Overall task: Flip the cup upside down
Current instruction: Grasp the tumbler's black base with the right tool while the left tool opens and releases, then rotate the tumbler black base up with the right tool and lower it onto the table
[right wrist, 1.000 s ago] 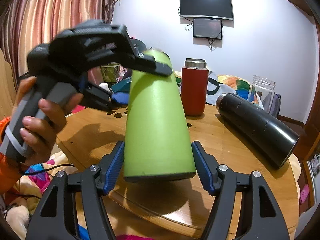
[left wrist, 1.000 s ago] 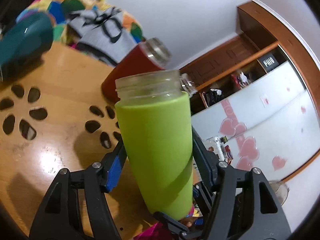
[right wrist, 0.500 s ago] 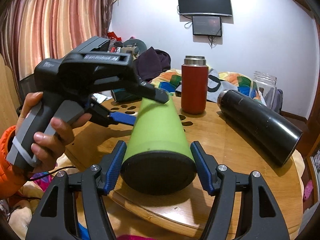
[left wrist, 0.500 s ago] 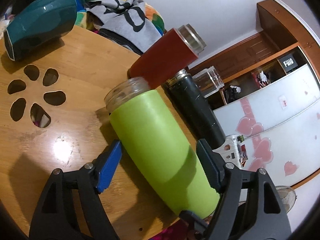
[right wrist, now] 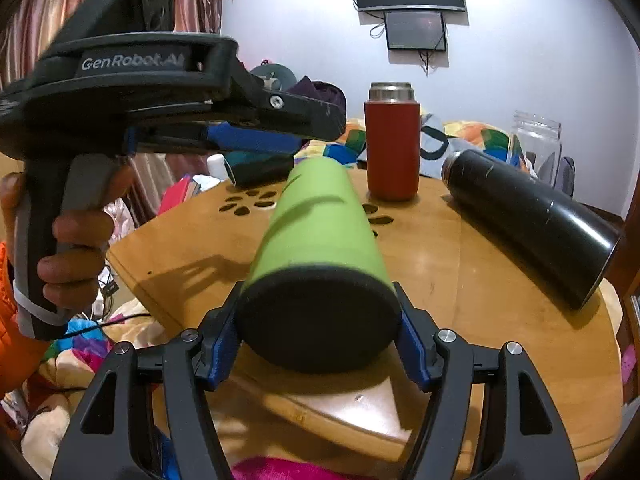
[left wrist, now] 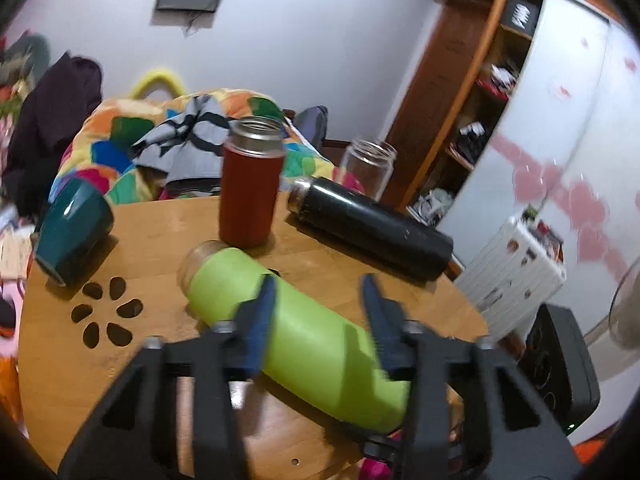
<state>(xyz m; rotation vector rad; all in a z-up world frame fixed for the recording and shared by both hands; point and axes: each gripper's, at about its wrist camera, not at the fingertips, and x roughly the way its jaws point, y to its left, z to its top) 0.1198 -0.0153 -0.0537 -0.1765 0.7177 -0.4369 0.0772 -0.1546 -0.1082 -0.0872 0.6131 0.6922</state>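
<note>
The green cup is gripped at its black base end by the right gripper, both blue pads pressed against its sides. It is held roughly level above the near part of the round wooden table, its clear mouth pointing away, which suggests the turn is about half done.

The left gripper is seen spread wide, its jaws apart and off the cup in the left wrist view, so that the cup is carried by the right gripper alone; whether the glass mouth touches the tabletop cannot be told.

Farther back, a red flask is stood upright just beyond the mouth, a black flask is laid on its side to the right, and a dark green cup lies tipped at the left edge. Room for the rim must therefore be found short of them.
</note>
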